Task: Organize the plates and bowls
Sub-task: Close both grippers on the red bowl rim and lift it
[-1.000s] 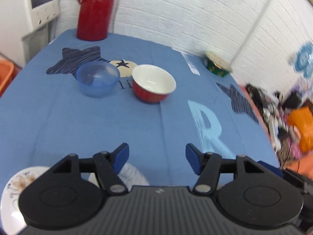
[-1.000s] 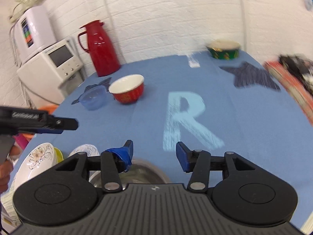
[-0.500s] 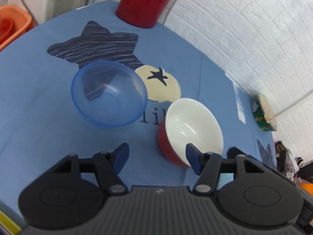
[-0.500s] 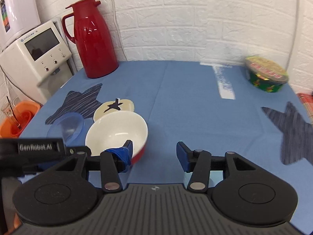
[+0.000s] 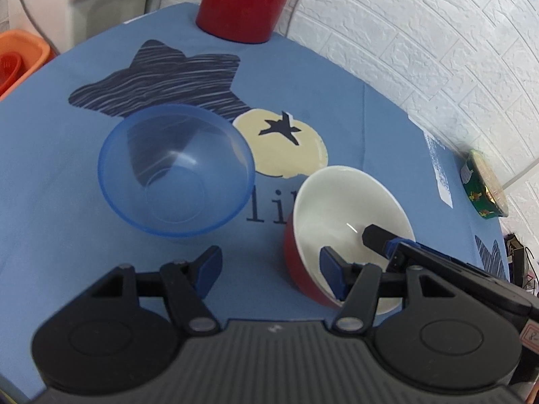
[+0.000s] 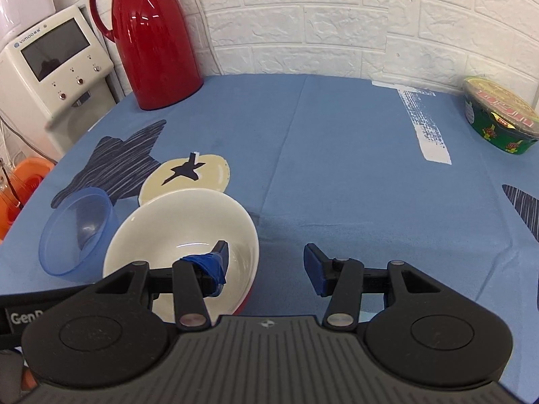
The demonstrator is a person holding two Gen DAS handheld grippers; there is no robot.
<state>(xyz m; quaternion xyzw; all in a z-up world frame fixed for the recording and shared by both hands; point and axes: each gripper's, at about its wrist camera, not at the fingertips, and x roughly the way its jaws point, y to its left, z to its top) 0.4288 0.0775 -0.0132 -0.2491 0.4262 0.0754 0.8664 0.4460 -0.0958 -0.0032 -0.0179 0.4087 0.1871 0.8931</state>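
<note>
Between the right gripper's fingers and slightly to their left sits the red bowl, white inside, upright on the blue surface. Right fingers spread wide, holding nothing. The taped left finger hangs over the bowl's white interior; the right finger stands outside the rim, over bare cloth. So the near right rim wall lies in the gap, which reads as a rim pinch being set up (judgement). The bowl is round, no long axis, so any point on the rim serves.

Left gripper: fingers also spread, empty. In its view the red bowl lies to the right of the gap, its rim behind the right finger; the blue translucent bowl lies ahead and left of the left finger, apart from it. Bowls are near each other, not touching in this view. Right gripper is the one better placed on the red bowl; left is nearer the blue bowl.

Likely intent: nest one bowl in the other. Which goes into which cannot be told.

Hard to make out:
- whether the taped finger touches the bowl's inner wall or hovers above it
- near rim of the red bowl, hidden behind gripper bodies in both views
- blue bowl in the right view partly overlapped by the red bowl's rim
- no plates in either view

Red thermos and green lidded noodle bowl stand well beyond the fingers, clear of the work
</note>
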